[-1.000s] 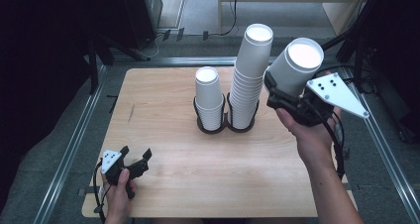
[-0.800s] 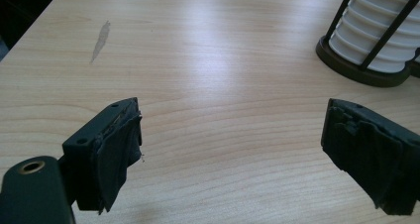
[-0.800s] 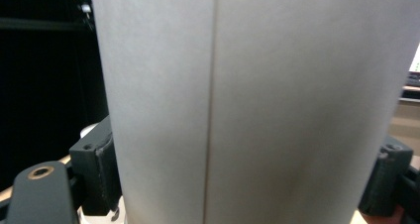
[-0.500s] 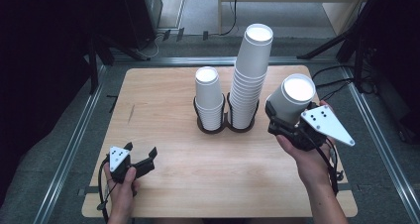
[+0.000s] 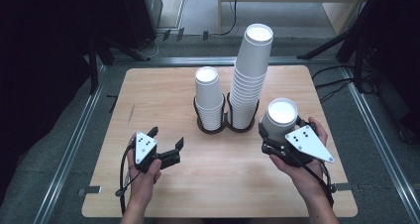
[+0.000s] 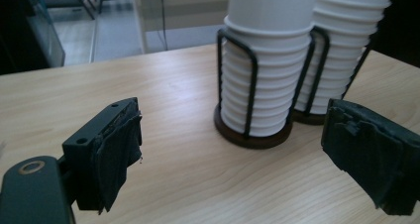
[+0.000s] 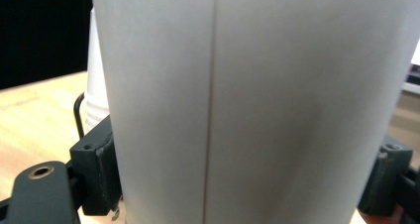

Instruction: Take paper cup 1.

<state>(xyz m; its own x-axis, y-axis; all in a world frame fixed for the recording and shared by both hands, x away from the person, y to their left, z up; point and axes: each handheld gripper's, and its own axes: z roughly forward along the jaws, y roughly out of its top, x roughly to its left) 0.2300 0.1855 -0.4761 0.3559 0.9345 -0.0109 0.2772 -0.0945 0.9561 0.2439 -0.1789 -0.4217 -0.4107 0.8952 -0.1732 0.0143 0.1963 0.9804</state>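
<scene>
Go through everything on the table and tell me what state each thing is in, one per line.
Held cup: upside down, clamped in the right gripper, just right of the stacks.
Right gripper: shut on the cup.
Left gripper: open, nothing between its jaws, above the table.
Tall stack: upside-down cups, upright in its wire holder.
Short stack: upside-down cups, upright in its wire holder.

We see the table (image 5: pixel 148 90) evenly lit from above, with darkness around it. Shadows on it are soft. Beside it, the held cup (image 7: pixel 257 105) looks blurred
</scene>
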